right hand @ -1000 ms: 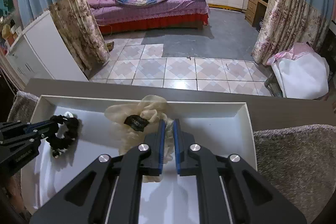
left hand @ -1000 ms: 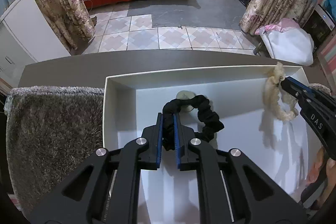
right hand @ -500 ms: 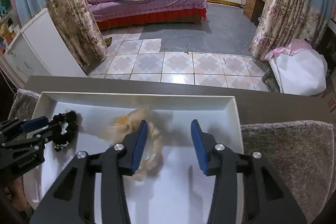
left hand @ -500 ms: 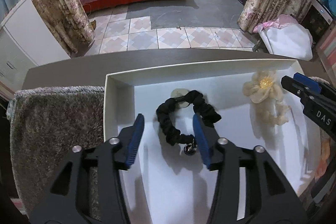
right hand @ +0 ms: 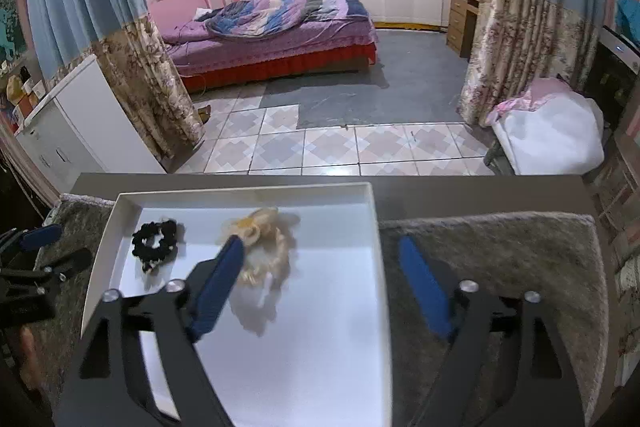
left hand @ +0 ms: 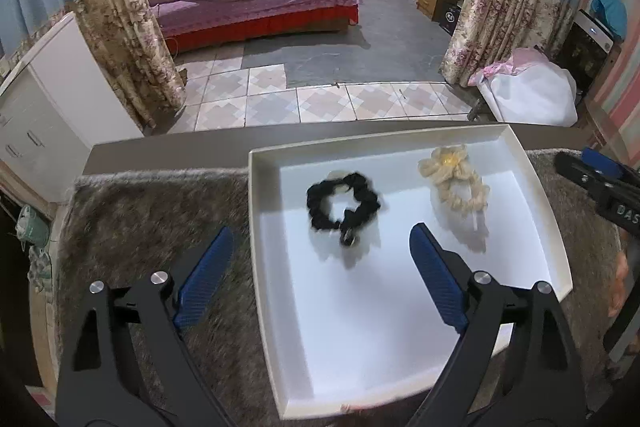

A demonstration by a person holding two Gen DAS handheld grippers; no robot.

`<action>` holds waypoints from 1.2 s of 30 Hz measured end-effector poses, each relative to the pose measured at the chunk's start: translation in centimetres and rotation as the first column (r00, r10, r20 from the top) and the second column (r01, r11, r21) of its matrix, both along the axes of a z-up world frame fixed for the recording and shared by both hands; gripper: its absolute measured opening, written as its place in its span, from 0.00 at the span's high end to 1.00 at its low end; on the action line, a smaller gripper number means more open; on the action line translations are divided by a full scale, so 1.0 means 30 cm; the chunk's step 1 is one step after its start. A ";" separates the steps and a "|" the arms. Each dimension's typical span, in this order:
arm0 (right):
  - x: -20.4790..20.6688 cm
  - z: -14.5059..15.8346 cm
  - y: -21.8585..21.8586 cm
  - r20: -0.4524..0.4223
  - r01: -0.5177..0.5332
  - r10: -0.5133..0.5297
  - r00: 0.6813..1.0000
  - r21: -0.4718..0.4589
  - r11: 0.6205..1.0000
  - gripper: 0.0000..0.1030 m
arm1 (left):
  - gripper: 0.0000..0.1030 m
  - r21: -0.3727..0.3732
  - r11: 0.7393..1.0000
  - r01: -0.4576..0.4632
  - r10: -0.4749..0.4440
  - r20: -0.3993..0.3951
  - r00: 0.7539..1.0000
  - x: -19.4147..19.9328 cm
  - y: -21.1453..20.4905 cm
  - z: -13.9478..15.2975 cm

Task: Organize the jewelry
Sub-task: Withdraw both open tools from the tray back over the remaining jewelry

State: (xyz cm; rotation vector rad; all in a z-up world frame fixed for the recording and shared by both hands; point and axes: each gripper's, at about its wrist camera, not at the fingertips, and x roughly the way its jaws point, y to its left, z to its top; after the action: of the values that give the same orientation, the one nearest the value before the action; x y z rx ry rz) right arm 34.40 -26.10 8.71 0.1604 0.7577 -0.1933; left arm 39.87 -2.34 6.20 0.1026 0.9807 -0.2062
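A white tray (left hand: 540,211) lies on a grey fuzzy mat. A black scrunchie (left hand: 344,205) lies in its far left part, and also shows in the right wrist view (right hand: 155,245). A cream flower scrunchie (left hand: 456,179) lies in the tray's far right part, and also shows in the right wrist view (right hand: 262,243). My left gripper (left hand: 320,241) is wide open and empty, held above and short of the black scrunchie. My right gripper (right hand: 322,249) is wide open and empty, above the tray's right rim (right hand: 382,267).
The grey fuzzy mat (left hand: 140,219) covers the table on both sides of the tray (right hand: 500,255). The table's far edge (right hand: 440,187) drops to a tiled floor. A bed, curtains and a white cabinet stand in the room beyond.
Both grippers opened and let go of their scrunchies, which now lie in the tray. Both grippers then drew back and up, opening wider.
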 end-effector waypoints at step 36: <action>-0.463 -0.076 0.082 -0.155 0.011 -0.030 0.987 -0.123 0.992 0.05 | 0.03 0.013 1.000 -0.021 0.022 -0.074 0.997 -0.458 0.127 -0.018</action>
State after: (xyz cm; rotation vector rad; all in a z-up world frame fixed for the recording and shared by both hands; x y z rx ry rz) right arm 20.51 -23.64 6.42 0.0374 0.8987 -0.2735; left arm 26.14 1.46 5.67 0.0962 1.0567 -0.1857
